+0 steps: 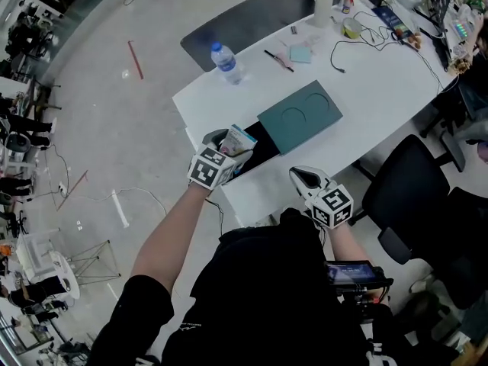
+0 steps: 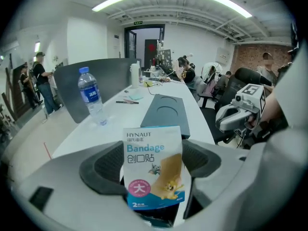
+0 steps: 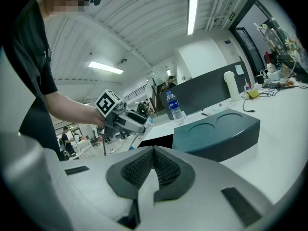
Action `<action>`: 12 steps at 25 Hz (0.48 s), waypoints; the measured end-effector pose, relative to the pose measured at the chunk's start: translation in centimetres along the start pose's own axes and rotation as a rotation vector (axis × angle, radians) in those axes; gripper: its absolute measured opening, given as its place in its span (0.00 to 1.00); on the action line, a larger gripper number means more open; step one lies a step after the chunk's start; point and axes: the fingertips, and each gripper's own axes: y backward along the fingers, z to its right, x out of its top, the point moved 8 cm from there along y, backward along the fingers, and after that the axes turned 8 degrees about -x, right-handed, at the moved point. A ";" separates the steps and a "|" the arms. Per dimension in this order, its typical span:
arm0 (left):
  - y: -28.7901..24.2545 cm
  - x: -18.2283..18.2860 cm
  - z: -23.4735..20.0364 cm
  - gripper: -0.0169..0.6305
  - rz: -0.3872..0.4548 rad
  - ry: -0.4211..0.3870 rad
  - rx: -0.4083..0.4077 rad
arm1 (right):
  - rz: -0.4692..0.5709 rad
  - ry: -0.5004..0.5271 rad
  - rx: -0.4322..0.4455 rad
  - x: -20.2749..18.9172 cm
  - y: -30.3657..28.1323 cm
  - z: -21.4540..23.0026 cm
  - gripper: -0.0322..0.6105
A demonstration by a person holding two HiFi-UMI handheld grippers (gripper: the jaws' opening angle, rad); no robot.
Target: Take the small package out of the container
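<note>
A small white and blue bandage package (image 2: 153, 170) stands upright between the pads of my left gripper (image 2: 154, 163), which is shut on it. In the head view my left gripper (image 1: 226, 149) holds the package (image 1: 242, 139) just above the open black container (image 1: 259, 152), near the table's front left. The container's teal lid (image 1: 300, 115) is slid off to the right. My right gripper (image 1: 306, 178) hovers over the table's front edge with its jaws shut on nothing; in its own view the right gripper (image 3: 153, 166) faces the teal lid (image 3: 216, 134) and the left gripper (image 3: 126, 121).
A water bottle (image 1: 226, 62) stands at the white table's (image 1: 381, 90) far left. Pens, a cable, a white jug (image 1: 324, 6) and clutter lie at the back. A black office chair (image 1: 408, 181) sits to my right. People stand in the room's background.
</note>
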 end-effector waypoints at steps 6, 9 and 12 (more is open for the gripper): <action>3.0 -1.2 -0.2 0.61 0.101 0.050 0.059 | -0.013 0.034 0.023 0.5 -0.6 -1.0 0.09; 4.6 -2.2 -0.4 0.61 0.146 0.091 0.087 | -0.018 0.050 0.038 0.8 -1.0 -1.6 0.09; 6.1 -3.5 -0.7 0.61 0.177 0.136 0.115 | -0.023 0.067 0.052 1.1 -1.4 -2.2 0.09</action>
